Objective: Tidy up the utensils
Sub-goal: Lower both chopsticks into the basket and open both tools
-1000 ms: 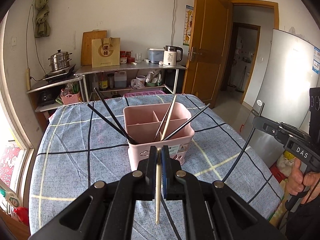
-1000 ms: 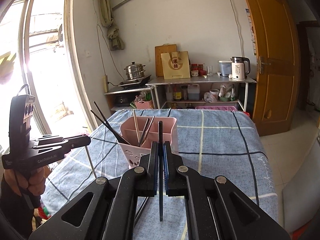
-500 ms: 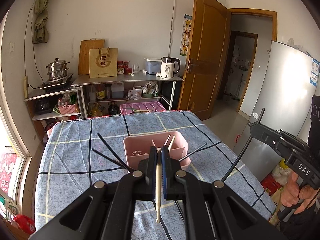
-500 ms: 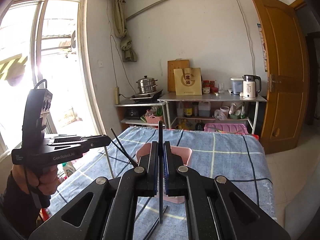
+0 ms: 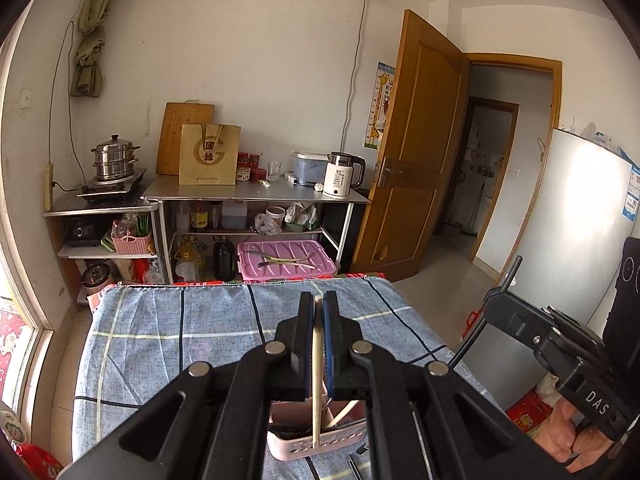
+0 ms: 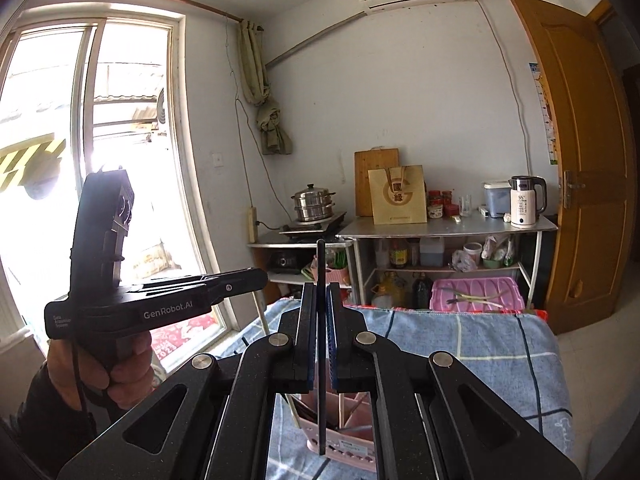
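- Two chopsticks are clamped, one in each gripper: the left gripper (image 5: pixel 319 308) has its jaws closed on a pale wooden chopstick (image 5: pixel 317 364), which stands nearly upright between them
- the right gripper (image 6: pixel 321 300) has its jaws closed on a black chopstick (image 6: pixel 321 276), also upright, its top end poking above the fingertips
- both chopsticks hang over the pink utensil holder (image 5: pixel 316 442), whose compartments already hold several pale and dark sticks; whether either lower tip touches the holder cannot be told
- the holder (image 6: pixel 344 450) stands on the table (image 5: pixel 168 328), covered in a blue checked cloth, toward its near edge
- a hand (image 6: pixel 116 372) grips the left tool's handle at the left of the right wrist view; the other hand (image 5: pixel 568 432) shows at the lower right of the left wrist view
- beyond the table's far edge stands a metal shelf (image 5: pixel 256 198) with a white kettle (image 5: pixel 340 174), a paper bag (image 5: pixel 209 155) and a steamer pot (image 5: pixel 113 158); a pink crate (image 5: pixel 286 260) sits on the floor
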Available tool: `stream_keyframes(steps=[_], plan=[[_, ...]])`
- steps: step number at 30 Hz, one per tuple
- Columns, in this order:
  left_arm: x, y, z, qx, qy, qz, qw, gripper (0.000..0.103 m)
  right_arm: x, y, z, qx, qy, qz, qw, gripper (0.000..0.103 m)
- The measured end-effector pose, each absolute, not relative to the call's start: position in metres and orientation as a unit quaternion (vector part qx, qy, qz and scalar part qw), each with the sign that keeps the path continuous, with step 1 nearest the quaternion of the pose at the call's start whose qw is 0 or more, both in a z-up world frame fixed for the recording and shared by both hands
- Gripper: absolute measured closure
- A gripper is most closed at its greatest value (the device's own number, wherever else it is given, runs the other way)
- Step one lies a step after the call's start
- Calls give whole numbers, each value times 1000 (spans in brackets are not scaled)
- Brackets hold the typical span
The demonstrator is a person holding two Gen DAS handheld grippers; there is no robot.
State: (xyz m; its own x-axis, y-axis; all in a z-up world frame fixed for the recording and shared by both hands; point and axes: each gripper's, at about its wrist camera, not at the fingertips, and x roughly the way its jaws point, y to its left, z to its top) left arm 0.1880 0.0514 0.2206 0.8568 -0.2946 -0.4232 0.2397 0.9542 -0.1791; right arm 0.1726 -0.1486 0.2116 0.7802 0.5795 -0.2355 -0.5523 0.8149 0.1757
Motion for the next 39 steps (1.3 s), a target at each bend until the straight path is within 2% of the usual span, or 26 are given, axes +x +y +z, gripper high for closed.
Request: stream_keyframes(steps=[12, 32, 33, 36, 39], plan=[[230, 63, 189, -81, 251, -133, 955, 98, 210, -129, 189, 50, 148, 289, 945, 99], [246, 56, 130, -58, 337, -133, 930, 96, 229, -119, 130, 4, 254, 281, 926, 98], [245, 56, 130, -58, 337, -133, 931, 94, 227, -121, 131, 5, 252, 279, 927, 95], [241, 59, 134, -62, 329, -129, 933, 74, 222, -127, 137, 8, 244, 276, 930, 90], [234, 62, 142, -66, 313, -127, 939, 72, 213, -133, 144, 9, 232, 275, 933, 89]])
